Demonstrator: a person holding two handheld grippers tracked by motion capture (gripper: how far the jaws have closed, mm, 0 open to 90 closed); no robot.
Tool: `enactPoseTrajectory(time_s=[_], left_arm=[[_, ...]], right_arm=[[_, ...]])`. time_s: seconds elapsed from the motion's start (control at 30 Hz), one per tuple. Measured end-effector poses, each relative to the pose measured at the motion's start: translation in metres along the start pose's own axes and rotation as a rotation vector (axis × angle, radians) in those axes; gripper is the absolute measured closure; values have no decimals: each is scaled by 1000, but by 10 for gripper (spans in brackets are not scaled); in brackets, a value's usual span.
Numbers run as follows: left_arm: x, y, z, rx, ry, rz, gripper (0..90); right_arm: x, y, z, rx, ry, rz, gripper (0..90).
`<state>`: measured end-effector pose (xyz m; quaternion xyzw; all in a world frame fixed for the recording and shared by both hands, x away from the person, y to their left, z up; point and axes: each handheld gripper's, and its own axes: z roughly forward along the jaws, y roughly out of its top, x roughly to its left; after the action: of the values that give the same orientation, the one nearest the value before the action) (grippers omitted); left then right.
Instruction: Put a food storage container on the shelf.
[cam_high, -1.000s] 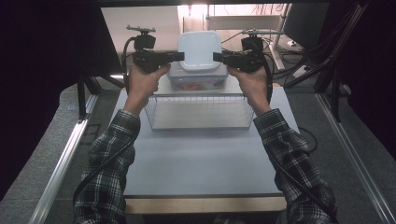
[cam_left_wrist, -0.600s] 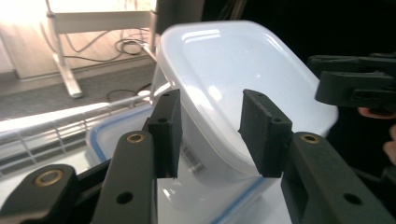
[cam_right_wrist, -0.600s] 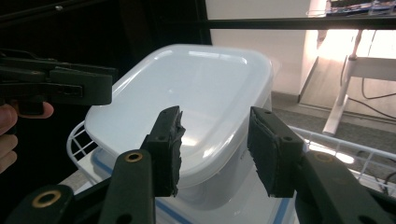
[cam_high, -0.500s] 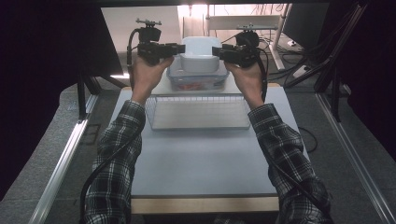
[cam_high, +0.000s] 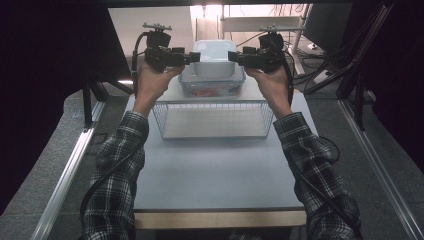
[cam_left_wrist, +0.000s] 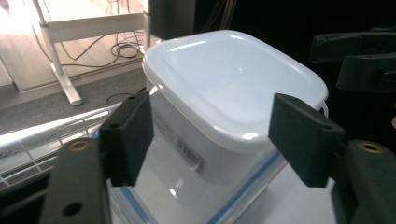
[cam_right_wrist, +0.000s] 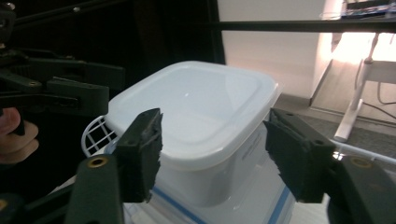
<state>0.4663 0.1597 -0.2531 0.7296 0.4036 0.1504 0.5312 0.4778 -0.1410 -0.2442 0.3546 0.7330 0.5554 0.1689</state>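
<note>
White tub (cam_high: 215, 57) sits atop a clear box (cam_high: 212, 86) behind the wire basket (cam_high: 214, 119) on the bench (cam_high: 215, 170). Left gripper (cam_high: 196, 57) and right gripper (cam_high: 231, 56) flank the tub, fingers wide, not touching. Close both evenly under the lid rim, then lift level, I judge.

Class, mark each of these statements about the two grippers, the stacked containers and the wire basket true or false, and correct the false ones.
1. The white tub stands on a clear container. True.
2. The left gripper is shut on the tub. False: its jaws stand open, on either side of the tub.
3. The right gripper is open. True.
4. The wire basket holds the tub. False: the tub stands behind the basket, on the clear container.
5. The sleeves are plain white. False: they are plaid.
</note>
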Motion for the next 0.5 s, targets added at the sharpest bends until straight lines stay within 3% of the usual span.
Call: enactPoseTrajectory(time_s=[0.03,0.1,0.17,0.33,0.37,0.47,0.5], left_arm=[[-1,-4,-2,9,-32,3,245],[-2,-7,-4,14,-38,20,229],[-6,-13,-8,22,-30,74,195],[-10,-25,-14,38,-28,108,177],[-10,-31,-16,66,-33,131,160],[-10,-37,-18,70,-26,139,139],[-10,-43,-19,67,-45,145,122]], right_arm=[[-1,-3,-1,16,11,-8,308],[-2,-4,-1,23,15,-9,288],[-2,-10,-3,37,18,-31,256],[-3,-22,-9,34,34,-56,204],[-3,-24,-11,34,42,-61,196],[-3,-31,-16,34,54,-77,177],[-3,-33,-17,35,57,-82,175]])
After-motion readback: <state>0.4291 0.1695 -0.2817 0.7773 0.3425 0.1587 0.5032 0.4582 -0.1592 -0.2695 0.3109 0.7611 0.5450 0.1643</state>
